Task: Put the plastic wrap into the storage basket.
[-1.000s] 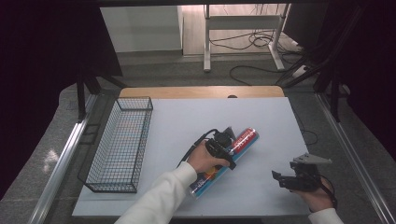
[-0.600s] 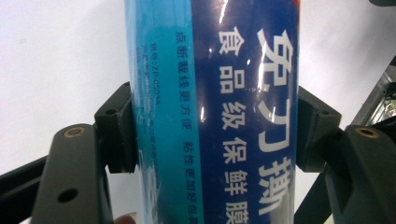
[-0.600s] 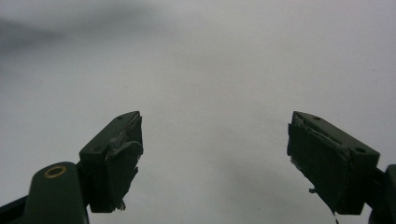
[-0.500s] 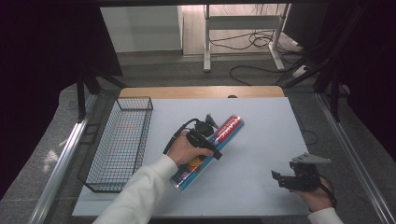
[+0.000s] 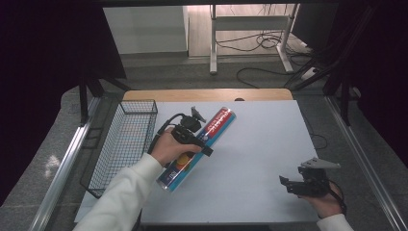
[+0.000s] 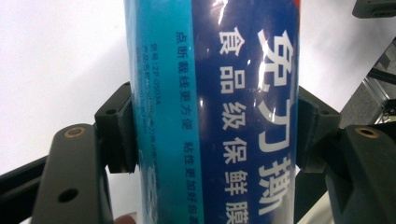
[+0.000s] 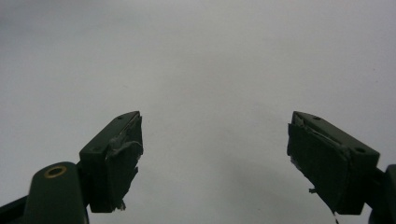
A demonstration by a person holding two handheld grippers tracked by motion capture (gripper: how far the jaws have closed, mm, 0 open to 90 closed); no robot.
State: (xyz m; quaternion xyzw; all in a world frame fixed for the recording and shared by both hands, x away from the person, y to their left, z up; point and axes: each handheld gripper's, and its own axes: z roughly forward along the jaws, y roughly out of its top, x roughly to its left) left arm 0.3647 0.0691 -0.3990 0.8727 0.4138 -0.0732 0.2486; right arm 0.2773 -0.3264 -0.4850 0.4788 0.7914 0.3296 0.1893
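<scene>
White table (image 5: 260, 144): left gripper (image 5: 204, 150) fingers clamp blue tube (image 5: 202, 147); right gripper (image 5: 285, 183) fingers spread, empty.

White-topped desk (image 5: 260, 159) with a wooden strip along the far edge (image 5: 207, 95); metal rails (image 5: 62, 168) flanking both sides; speckled grey floor (image 5: 33, 183) around; beyond, a pale metal frame leg (image 5: 212, 43) standing on lighter flooring, black cables (image 5: 260, 43) looped beneath; white wall panel (image 5: 144, 29) far left of centre; dark curtains (image 5: 43, 62) shutting in both flanks.
</scene>
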